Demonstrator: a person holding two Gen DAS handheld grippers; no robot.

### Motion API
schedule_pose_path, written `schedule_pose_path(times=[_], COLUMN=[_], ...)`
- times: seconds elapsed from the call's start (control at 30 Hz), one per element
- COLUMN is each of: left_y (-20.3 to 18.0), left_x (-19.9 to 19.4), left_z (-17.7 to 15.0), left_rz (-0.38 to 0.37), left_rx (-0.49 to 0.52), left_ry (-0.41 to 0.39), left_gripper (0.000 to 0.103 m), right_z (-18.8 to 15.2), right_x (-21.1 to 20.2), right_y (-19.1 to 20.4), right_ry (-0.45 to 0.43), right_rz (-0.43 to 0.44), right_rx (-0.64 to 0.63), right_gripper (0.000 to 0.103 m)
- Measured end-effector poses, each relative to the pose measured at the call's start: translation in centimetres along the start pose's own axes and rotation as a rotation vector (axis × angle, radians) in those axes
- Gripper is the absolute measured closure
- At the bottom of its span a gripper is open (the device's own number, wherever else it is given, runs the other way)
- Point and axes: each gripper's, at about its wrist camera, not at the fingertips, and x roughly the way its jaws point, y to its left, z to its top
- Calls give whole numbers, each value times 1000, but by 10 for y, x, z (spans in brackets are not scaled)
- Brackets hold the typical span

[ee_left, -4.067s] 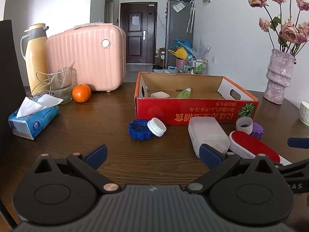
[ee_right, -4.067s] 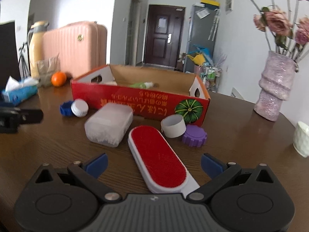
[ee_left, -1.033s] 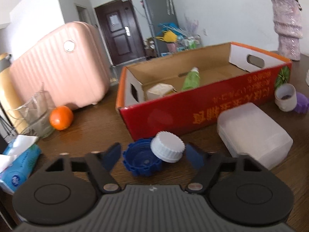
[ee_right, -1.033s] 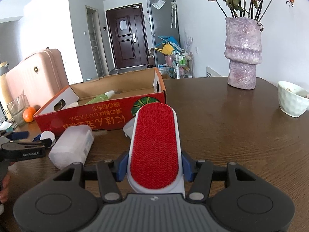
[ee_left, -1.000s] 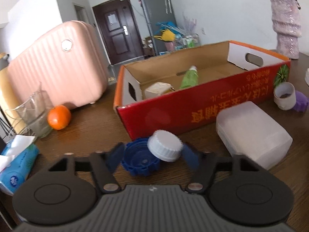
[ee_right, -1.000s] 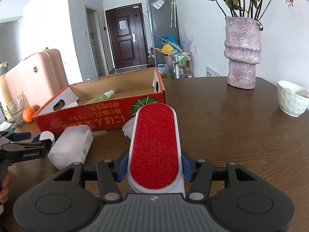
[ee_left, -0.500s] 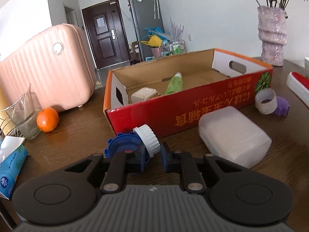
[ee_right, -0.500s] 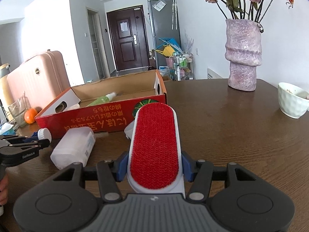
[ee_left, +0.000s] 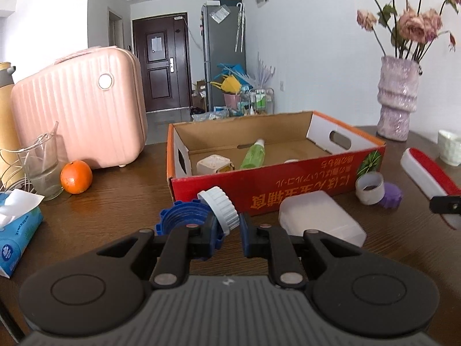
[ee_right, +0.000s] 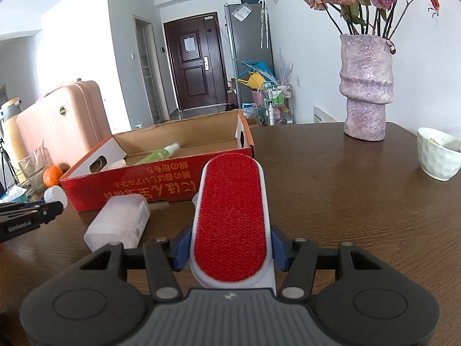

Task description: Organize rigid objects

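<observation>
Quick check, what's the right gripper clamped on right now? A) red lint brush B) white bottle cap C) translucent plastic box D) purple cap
A: in the right wrist view the right gripper has its blue pads pressed on both sides of the red lint brush, while the translucent plastic box lies apart on the table.

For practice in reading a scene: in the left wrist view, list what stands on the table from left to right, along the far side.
Tissue pack → glass → orange → pink case → cardboard box → vase → white cup
</observation>
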Motion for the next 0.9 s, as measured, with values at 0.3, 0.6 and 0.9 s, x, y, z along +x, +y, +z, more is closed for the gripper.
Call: schedule_pose_path(times=[0.3,0.6,0.9], left_y=[-10,-13,-14], left_x=[-28,-3,10], left_z=[-3,-19,-26], left_rz=[-23,-8,13], left_rx=[-2,-7,6], left_ry=[-40,125,179], left_gripper=[86,86,86], right_z=[0,-1,-2], right_x=[-5,-6,-7], right_y=[3,6,7], right_ry=[-12,-16,-15], right_rz=[20,29,32], right_rx=[-6,-12,-15], right_gripper=[48,48,48])
